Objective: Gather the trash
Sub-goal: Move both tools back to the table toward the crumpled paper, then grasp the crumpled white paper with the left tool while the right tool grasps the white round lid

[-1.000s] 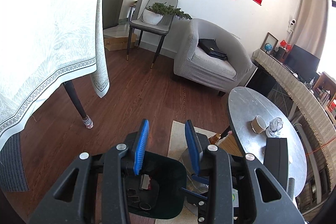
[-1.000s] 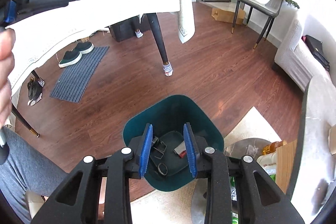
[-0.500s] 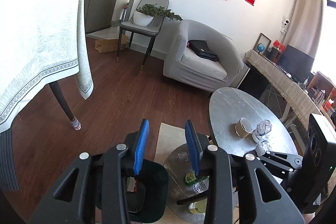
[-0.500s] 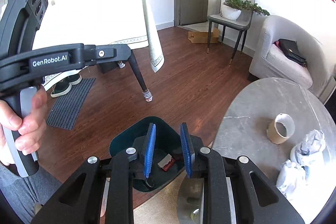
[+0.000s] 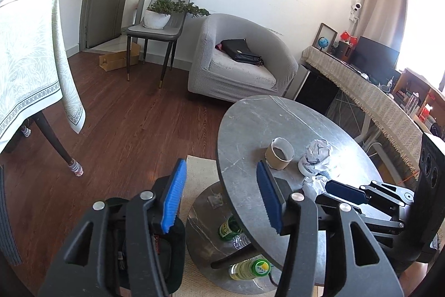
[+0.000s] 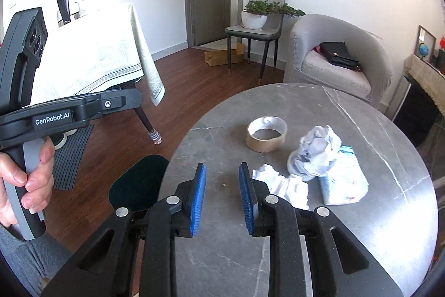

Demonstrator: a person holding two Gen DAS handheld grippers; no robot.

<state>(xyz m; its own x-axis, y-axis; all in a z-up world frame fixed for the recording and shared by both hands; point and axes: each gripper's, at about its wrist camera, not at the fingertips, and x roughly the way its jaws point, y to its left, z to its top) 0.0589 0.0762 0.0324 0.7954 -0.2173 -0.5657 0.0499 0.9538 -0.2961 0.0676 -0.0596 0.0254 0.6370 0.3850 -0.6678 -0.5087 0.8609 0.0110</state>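
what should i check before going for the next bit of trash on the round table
1. Right gripper empty, nothing between its jaws: ok.
2. Left gripper empty, jaws have just been opening: ok.
3. Trash within view on the round table: crumpled tissue, tape roll, paper-stuffed cup, tissue pack: ok.
4. Right gripper lined up on the crumpled tissue: not ok, tissue lies to the right of its jaws.
5. Trash bin close by on the floor: ok.
6. Room left in the bin: cannot tell.

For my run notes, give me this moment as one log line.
left gripper: jaws just opening, empty | right gripper: open, empty, over grey table | tape roll, crumpled paper: uncollected
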